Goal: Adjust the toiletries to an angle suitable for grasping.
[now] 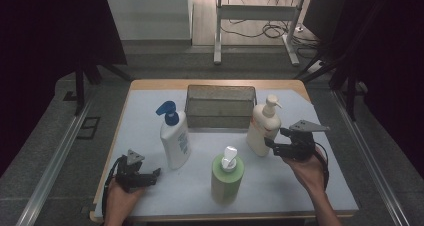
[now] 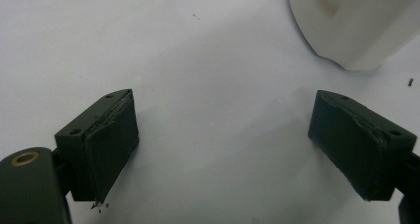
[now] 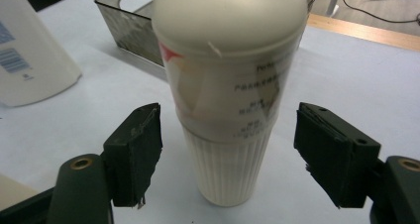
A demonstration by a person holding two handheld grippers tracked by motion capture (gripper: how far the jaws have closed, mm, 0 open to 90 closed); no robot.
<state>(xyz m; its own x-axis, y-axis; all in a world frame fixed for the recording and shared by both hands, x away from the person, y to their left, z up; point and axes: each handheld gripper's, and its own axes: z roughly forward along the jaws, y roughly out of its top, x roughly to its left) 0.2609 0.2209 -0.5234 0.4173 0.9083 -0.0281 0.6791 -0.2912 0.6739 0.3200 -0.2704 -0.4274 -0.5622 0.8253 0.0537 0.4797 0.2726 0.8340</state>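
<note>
- Covering the tabletop is a pale sheet (image 1: 310,136), with a bare strip of wooden table edge (image 1: 220,83) showing along the far side and at the near left corner.
- On the sheet, near the far edge, sits an empty dark mesh basket (image 1: 220,106); in the right gripper view its corner (image 3: 126,21) appears behind the bottle.
- Standing upright just right of the basket is a cream pump bottle (image 1: 264,126), seen in the right gripper view (image 3: 230,85) as a smooth upper body with printed text over a ribbed lower part.
- The right gripper (image 1: 280,140), held in a hand at the right of the table, has its jaws spread wide to either side of the cream pump bottle's lower part, clear of it on both sides.
- A white bottle with a blue pump (image 1: 175,136) stands left of the basket, and a green bottle with a white cap (image 1: 227,176) stands nearer the person, in the middle.
- The left gripper (image 1: 145,177) lies low at the near left, jaws wide apart over bare sheet, close to the foot of the white bottle (image 2: 356,26).
- Around the table: grey carpeted floor (image 1: 45,136), metal rails on each side, and beyond it a white frame (image 1: 260,16) with cables on the floor.
</note>
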